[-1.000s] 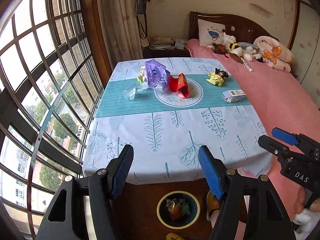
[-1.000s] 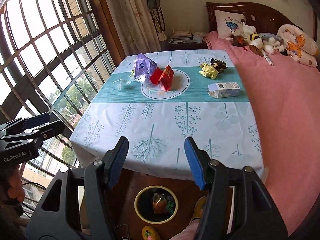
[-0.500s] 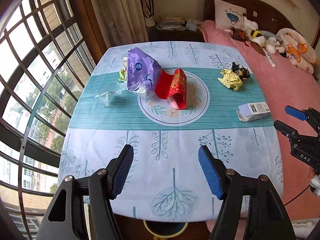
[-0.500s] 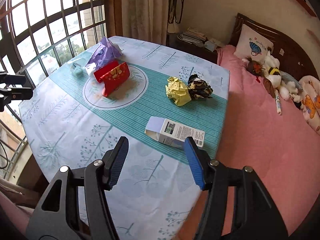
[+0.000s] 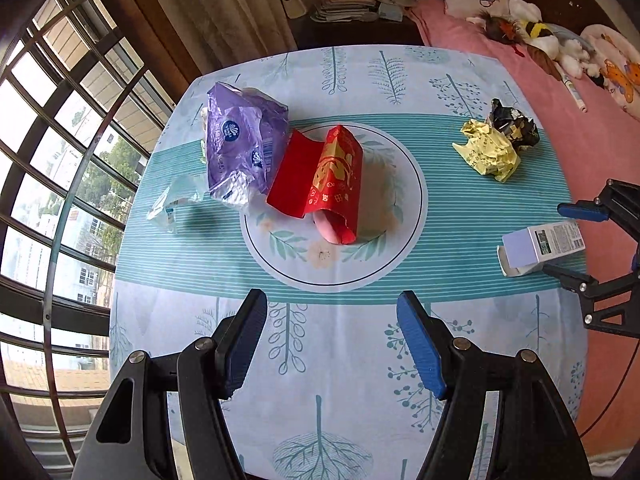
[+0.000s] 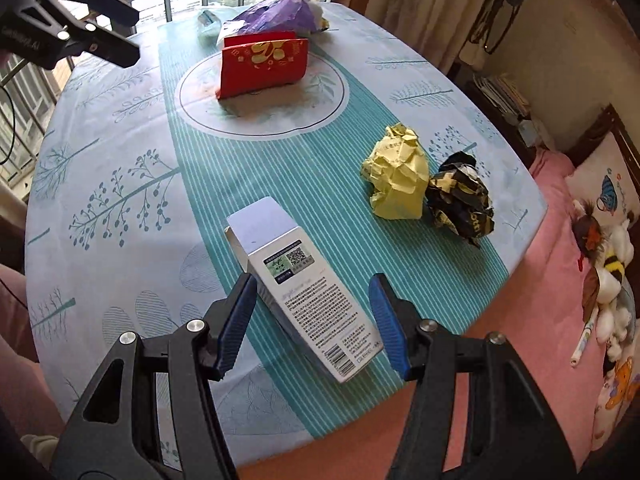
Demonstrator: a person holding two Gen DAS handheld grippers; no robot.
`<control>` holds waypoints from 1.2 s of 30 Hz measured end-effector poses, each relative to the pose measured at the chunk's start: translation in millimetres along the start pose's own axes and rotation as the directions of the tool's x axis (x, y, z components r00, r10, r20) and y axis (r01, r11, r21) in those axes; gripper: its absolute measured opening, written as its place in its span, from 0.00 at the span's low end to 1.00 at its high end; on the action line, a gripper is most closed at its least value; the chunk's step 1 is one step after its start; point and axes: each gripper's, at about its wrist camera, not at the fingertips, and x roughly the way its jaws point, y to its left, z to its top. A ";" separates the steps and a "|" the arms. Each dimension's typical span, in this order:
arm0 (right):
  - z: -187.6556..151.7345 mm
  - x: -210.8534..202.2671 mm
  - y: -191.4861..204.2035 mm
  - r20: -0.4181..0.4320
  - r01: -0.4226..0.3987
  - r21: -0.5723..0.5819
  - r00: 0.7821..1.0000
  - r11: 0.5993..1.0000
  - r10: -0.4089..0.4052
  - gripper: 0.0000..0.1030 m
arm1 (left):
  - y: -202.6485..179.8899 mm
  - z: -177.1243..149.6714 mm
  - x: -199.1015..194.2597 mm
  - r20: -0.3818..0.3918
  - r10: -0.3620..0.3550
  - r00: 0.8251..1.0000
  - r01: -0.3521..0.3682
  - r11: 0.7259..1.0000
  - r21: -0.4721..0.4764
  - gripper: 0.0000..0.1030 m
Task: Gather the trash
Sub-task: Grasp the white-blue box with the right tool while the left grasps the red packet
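Change: both grippers have come in over the bench since a second ago; the bin seen on the floor then is out of view now.
Right gripper [image 6: 312,322]: jaws spread, straddling the near end of the white carton [image 6: 304,292], no contact that I can see.
Left gripper [image 5: 332,344]: jaws spread, empty, over the near half of the bench [image 5: 320,400], aimed at the red packet [image 5: 320,180].
Meaning: judged from this, the carton is the first pick; nothing on the bench is collected yet.
Carton: stiff printed card, rectangular, lying flat near the bench edge by the bed [image 6: 560,280], far flap open.
Red packet: glossy card sleeve with gold print, bowed open, on the printed circle.
Purple bag [image 5: 240,148]: thin crinkled film, slack, touching the red packet.
Clear wrapper [image 5: 172,204]: crumpled transparent plastic, just beside the purple bag.
Yellow wad [image 6: 396,174]: crumpled paper ball.
Black wad [image 6: 460,198]: crumpled dark printed wrapper, touching the yellow wad.
Cloth: smooth, leaf-printed, teal striped band.
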 end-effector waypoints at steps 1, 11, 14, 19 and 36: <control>1.2 6.3 -0.4 -0.007 -0.003 -0.018 1.000 1.000 0.003 0.54 | 1.2 5.7 4.3 -0.005 0.004 1.000 -0.004 1.000 -0.004 0.67; 23.0 44.9 -22.9 -0.008 -0.143 0.082 0.990 0.986 0.144 0.30 | 3.5 73.3 48.6 -0.027 -0.005 1.000 0.004 1.000 -0.031 0.67; 35.4 48.6 -33.6 0.020 -0.156 0.165 0.988 0.974 0.155 0.30 | 1.6 90.6 65.5 -0.044 -0.006 0.999 0.005 1.000 -0.031 0.65; 49.7 53.1 -50.2 0.072 -0.179 0.301 0.984 0.937 0.165 0.30 | -5.2 108.5 98.5 -0.096 -0.002 0.995 -0.002 0.999 -0.038 0.58; 42.2 39.6 -26.4 0.083 -0.210 0.458 0.977 0.864 0.194 0.30 | -21.3 96.0 104.2 -0.108 -0.033 0.994 0.032 0.999 -0.004 0.11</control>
